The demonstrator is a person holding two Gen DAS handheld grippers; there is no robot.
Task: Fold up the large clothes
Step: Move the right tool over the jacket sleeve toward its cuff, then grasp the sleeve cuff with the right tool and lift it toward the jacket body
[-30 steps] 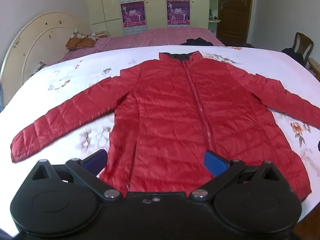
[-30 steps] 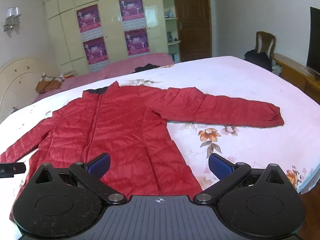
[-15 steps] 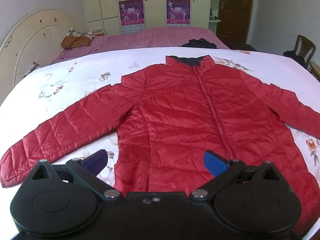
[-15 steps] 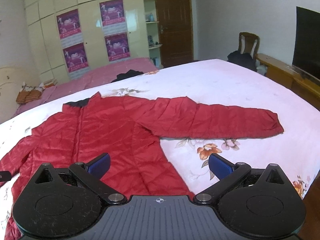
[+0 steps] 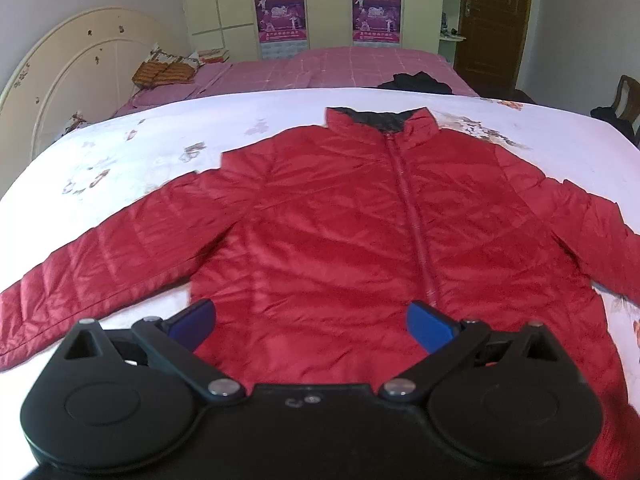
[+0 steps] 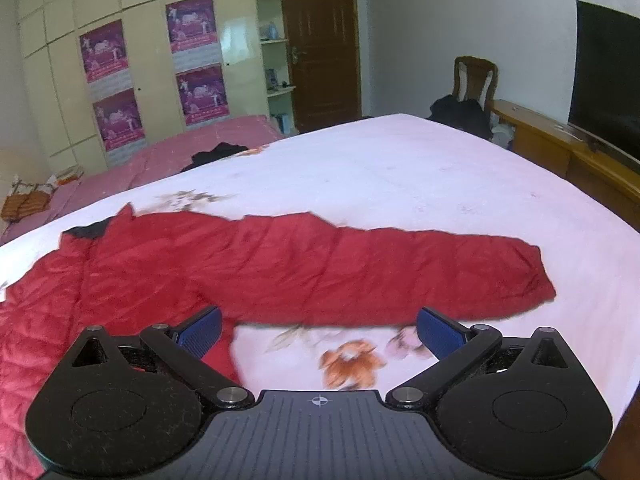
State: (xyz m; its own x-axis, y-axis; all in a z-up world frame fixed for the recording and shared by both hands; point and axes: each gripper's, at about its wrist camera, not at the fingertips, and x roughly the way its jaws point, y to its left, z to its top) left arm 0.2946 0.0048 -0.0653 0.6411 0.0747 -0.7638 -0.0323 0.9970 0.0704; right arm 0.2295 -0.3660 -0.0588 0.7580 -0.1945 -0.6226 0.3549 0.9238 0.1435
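A red quilted jacket (image 5: 340, 232) lies flat and zipped on a white floral bedsheet (image 5: 140, 152), collar away from me, both sleeves spread out. My left gripper (image 5: 312, 322) hovers open above the jacket's lower front, near the left armpit, holding nothing. In the right wrist view the jacket (image 6: 120, 276) fills the left side and its right sleeve (image 6: 400, 276) stretches rightward to a cuff. My right gripper (image 6: 318, 328) is open just in front of that sleeve, over bare sheet, nothing between its blue pads.
A pink bed (image 5: 340, 68) with a dark garment (image 5: 416, 82) lies beyond. A cream headboard (image 5: 80, 76) stands at left. A wooden chair (image 6: 474, 80), a low wooden cabinet (image 6: 568, 152) with a TV (image 6: 608, 76) line the right. The bedsheet's right edge (image 6: 624, 360) drops off.
Both grippers moved forward over the bed. The left view closed in on the jacket's body; the right swung right toward the outstretched sleeve. Both stayed open.
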